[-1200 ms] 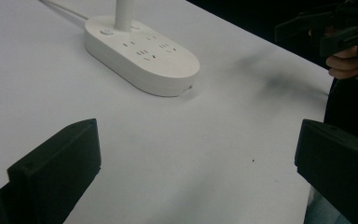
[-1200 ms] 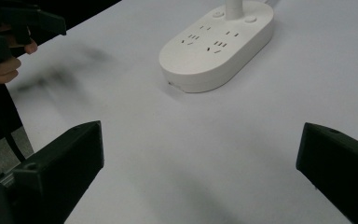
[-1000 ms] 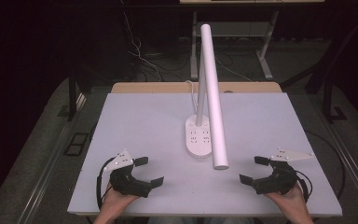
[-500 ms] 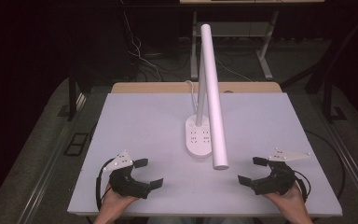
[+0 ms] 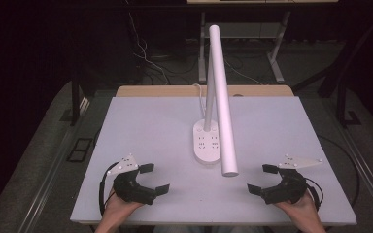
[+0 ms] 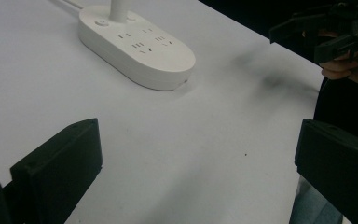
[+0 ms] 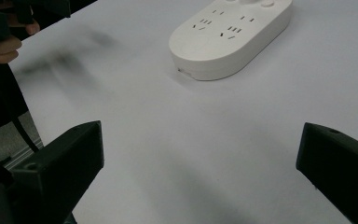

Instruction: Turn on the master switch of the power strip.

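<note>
Both your left gripper [image 5: 156, 179] and right gripper [image 5: 261, 178] stood wide open, holding nothing. The desk lamp's socket base [image 5: 207, 141] sat at twelve o'clock between them; you did best to close in evenly from both sides, clear of the lamp bar [image 5: 222, 97].

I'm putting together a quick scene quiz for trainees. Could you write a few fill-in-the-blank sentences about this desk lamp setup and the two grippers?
1. The lamp base carries rows of power ____ on its top.
2. Both the left gripper and the right gripper have their jaws ____, holding nothing.
3. The lamp's long white tube hangs over the base, its free end pointing toward the ____ edge of the table.

Missing words: sockets; open; near
</note>
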`<state>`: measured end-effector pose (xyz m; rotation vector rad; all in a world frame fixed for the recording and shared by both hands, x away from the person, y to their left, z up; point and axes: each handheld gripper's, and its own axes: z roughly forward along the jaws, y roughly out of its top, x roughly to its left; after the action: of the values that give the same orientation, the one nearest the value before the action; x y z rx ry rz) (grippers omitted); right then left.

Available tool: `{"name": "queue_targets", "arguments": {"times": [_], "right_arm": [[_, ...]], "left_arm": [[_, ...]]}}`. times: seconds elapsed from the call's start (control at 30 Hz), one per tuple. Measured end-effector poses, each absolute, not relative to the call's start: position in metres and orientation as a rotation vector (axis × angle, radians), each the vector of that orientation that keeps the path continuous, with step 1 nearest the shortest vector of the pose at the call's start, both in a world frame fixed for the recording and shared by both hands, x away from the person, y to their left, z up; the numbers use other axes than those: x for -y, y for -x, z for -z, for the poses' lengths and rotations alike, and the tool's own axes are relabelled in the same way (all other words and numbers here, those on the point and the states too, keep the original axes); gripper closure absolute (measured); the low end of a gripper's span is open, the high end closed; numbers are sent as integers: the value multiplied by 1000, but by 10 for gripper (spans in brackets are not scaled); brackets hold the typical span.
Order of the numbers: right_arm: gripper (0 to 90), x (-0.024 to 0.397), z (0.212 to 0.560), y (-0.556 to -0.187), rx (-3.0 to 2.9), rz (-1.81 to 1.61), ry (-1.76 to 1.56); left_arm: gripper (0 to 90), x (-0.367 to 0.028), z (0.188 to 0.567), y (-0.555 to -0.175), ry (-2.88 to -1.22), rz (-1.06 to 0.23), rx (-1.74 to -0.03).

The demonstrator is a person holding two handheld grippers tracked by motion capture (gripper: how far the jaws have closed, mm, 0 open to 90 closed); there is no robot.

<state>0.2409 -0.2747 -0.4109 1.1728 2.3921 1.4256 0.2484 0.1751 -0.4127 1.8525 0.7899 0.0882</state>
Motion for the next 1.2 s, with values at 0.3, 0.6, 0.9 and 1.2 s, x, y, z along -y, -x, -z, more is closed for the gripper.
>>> {"name": "queue_targets", "arguments": {"times": [0.3,0.6,0.9,1.2], "right_arm": [[1,277,411,-241,-2387,-1428,-1177],[1,278,411,-241,-2385,-1427,-1176],[1,278,411,-241,-2379,-1430,-1184],[1,278,411,-241,-2381,-1431,-1185]], "left_arm": [[0,-174,407,-254,-1872,-79,-783],[0,-168,401,-262,-1900,-64,-770],[0,-161,396,-272,-1940,-41,-745],[1,-156,388,-281,-1963,-28,-731]]}}
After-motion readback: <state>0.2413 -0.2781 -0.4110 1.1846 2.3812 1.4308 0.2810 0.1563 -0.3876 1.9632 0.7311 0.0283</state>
